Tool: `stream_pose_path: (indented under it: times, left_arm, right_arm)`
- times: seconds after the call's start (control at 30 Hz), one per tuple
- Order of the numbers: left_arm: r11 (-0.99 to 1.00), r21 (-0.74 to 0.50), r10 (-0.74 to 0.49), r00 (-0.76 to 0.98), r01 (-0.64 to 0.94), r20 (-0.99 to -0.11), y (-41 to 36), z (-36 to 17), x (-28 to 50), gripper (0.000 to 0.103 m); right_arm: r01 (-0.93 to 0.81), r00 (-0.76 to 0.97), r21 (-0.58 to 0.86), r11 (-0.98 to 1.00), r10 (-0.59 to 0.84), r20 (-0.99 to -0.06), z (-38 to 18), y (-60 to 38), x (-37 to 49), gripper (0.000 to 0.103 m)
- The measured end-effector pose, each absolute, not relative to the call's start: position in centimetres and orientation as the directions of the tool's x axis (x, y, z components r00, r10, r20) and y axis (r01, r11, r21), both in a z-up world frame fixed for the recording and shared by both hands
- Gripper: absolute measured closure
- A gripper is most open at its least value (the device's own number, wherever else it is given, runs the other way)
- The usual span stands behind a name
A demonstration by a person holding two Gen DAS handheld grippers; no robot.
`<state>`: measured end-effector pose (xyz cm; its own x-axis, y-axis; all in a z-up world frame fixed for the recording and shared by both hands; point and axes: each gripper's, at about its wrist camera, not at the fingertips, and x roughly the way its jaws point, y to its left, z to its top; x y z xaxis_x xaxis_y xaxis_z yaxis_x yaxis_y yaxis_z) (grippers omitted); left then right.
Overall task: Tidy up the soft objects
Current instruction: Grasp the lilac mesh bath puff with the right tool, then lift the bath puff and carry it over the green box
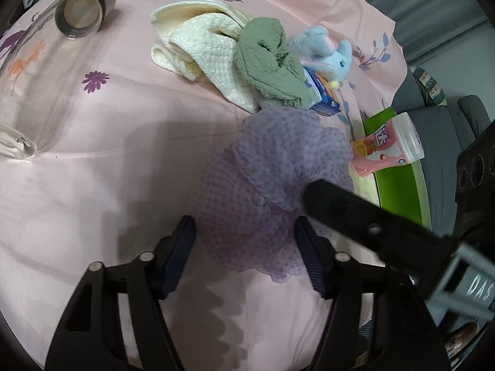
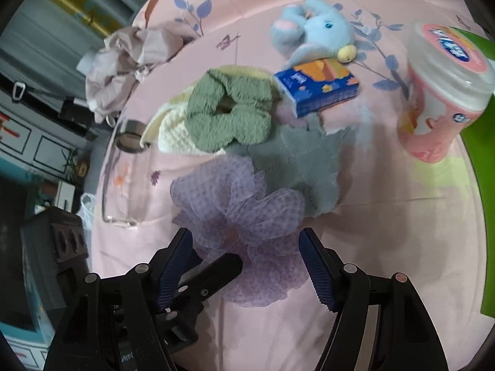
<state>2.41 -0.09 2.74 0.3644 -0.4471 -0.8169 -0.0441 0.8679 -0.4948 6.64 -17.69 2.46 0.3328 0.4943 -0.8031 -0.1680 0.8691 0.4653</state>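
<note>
A purple dotted scrunchie [image 1: 266, 185] lies on the pink bed sheet [image 1: 92, 185]. My left gripper [image 1: 246, 241] is open with its jaws on either side of the scrunchie's near part. My right gripper [image 2: 246, 256] is also open around the same scrunchie [image 2: 244, 216]; one of its fingers [image 1: 355, 213] reaches in from the right in the left wrist view. Behind lie a green scrunchie [image 1: 266, 58], a cream towel [image 1: 198, 46] and a blue plush elephant [image 1: 328, 52]. A grey cloth [image 2: 309, 160] lies beside the purple scrunchie.
A blue tissue pack [image 2: 318, 89] lies under the elephant [image 2: 318, 27]. A pink lidded cup [image 2: 439, 92] lies by a green tray [image 1: 399, 185] at the bed's right edge. A glass bottle with a steel cap [image 1: 83, 6] lies at the left. A crumpled cloth [image 2: 123, 58] lies far back.
</note>
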Motion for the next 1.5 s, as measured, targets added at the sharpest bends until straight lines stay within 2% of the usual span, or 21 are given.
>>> stream_pose_path:
  times: [0.1, 0.27, 0.33, 0.4, 0.43, 0.47, 0.63, 0.9, 1.5]
  left_arm:
    - [0.882, -0.471, -0.425, 0.371, -0.037, -0.826, -0.4, 2.7, 2.4, 0.045]
    - [0.903, -0.430, -0.393, 0.378, -0.014, -0.838, -1.2, 2.5, 2.6, 0.070]
    - [0.904, -0.428, -0.394, 0.376, -0.008, -0.839, -1.3, 2.4, 2.6, 0.072]
    - [0.901, -0.433, -0.400, 0.380, -0.001, -0.834, -1.5, 2.4, 2.6, 0.079]
    - [0.893, -0.451, -0.420, 0.373, 0.004, -0.827, -1.6, 2.3, 2.7, 0.086]
    - [0.892, -0.453, -0.421, 0.373, 0.004, -0.827, -1.7, 2.3, 2.6, 0.088]
    - [0.902, -0.430, -0.406, 0.405, 0.033, -0.820, -2.3, 3.0, 2.2, 0.094]
    - [0.920, -0.375, -0.375, 0.530, 0.113, -0.761, -3.0, 5.9, 0.8, 0.094]
    - [0.913, -0.348, -0.401, 0.615, 0.212, -0.679, -3.6, 10.0, -0.7, 0.093]
  right_arm:
    - [-0.189, 0.328, 0.444, 0.876, 0.483, -0.812, 1.9, -16.8, 6.8, 0.030]
    - [-0.167, 0.263, 0.489, 0.856, 0.517, -0.815, 0.0, -16.5, 7.6, 0.031]
    - [-0.172, 0.252, 0.497, 0.851, 0.526, -0.812, -0.5, -16.1, 7.7, 0.031]
    - [-0.181, 0.261, 0.489, 0.854, 0.521, -0.813, -0.5, -15.9, 7.6, 0.033]
    - [-0.193, 0.264, 0.488, 0.852, 0.524, -0.810, -0.4, -15.8, 7.6, 0.039]
    - [-0.203, 0.259, 0.492, 0.847, 0.531, -0.807, -0.5, -15.7, 7.5, 0.045]
    - [-0.224, 0.255, 0.508, 0.832, 0.553, -0.793, -0.3, -15.4, 7.4, 0.061]
    - [-0.292, 0.357, 0.474, 0.831, 0.554, -0.752, 2.6, -15.4, 6.0, 0.063]
    - [-0.343, 0.509, 0.363, 0.866, 0.496, -0.704, 7.7, -15.5, 3.4, 0.063]
